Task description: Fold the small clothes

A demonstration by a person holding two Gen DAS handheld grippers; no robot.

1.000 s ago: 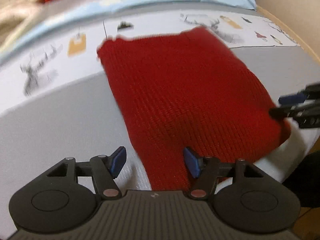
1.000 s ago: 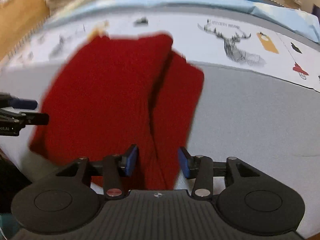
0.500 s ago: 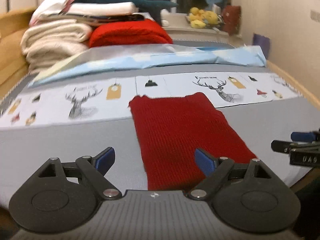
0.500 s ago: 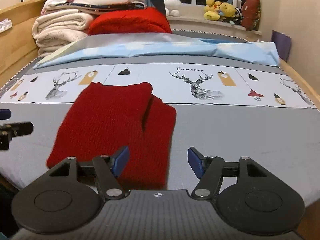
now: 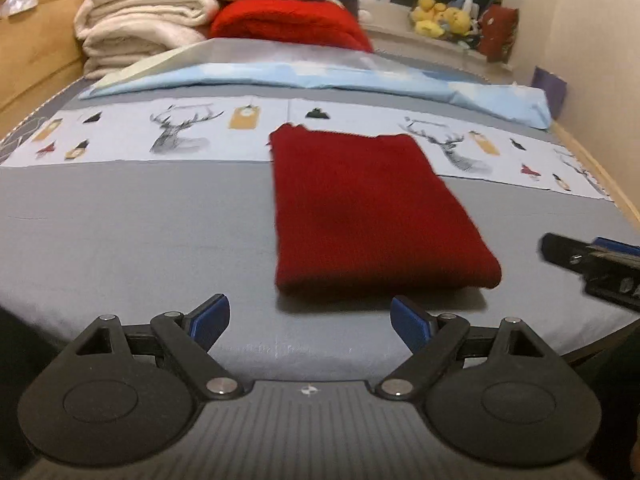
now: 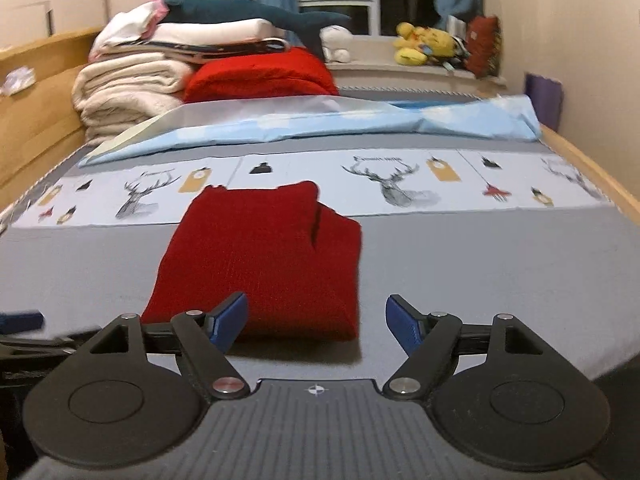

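A red knitted garment (image 5: 368,208) lies folded into a flat rectangle on the grey bed sheet (image 5: 132,224); it also shows in the right wrist view (image 6: 264,256). My left gripper (image 5: 310,320) is open and empty, just short of the garment's near edge. My right gripper (image 6: 316,320) is open and empty, just short of the garment's near right corner. The right gripper's tip shows at the right edge of the left wrist view (image 5: 592,260). The left gripper's tip shows at the left edge of the right wrist view (image 6: 20,328).
A stack of folded blankets and clothes (image 6: 132,80) and a red folded pile (image 6: 260,76) sit at the head of the bed. A light blue cover (image 6: 320,128) lies across it. Wooden bed rails (image 6: 588,168) run along both sides. Plush toys (image 6: 424,46) sit on the sill.
Both grippers have let go of the garment, opened wide and pulled back toward the bed's near edge. The garment now lies flat and folded on the sheet.
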